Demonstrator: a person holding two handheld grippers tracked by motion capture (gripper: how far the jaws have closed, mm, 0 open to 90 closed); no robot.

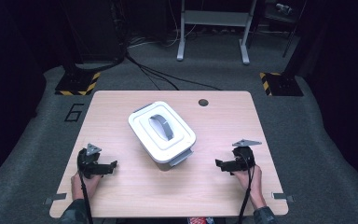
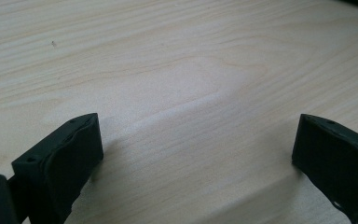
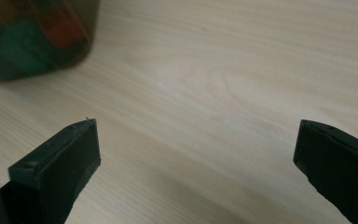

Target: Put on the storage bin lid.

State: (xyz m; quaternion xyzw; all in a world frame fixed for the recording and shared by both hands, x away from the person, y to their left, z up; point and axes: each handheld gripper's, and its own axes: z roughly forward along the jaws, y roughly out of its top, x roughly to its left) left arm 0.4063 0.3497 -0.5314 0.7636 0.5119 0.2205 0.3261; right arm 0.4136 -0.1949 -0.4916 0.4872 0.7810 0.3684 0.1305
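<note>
The white lidded container point(image 1: 162, 132) sits at the middle of the table point(image 1: 121, 105), turned askew to its edges, lid on, with a grey handle point(image 1: 162, 127) across the top and a grey latch point(image 1: 182, 157) at the end facing the near edge. Through its side in the right gripper view point(image 3: 32, 37) blurred coloured contents show, though what they are is hard to say. The likely step is opening it: approach from both sides together, one gripper steadying the body while the other works a latch. The left gripper point(image 1: 108, 167) rests low near the near left corner, pointing inward, jaws spread wide with nothing between. The right gripper point(image 1: 221, 164) mirrors it near the near right corner, also spread and unloaded.
</note>
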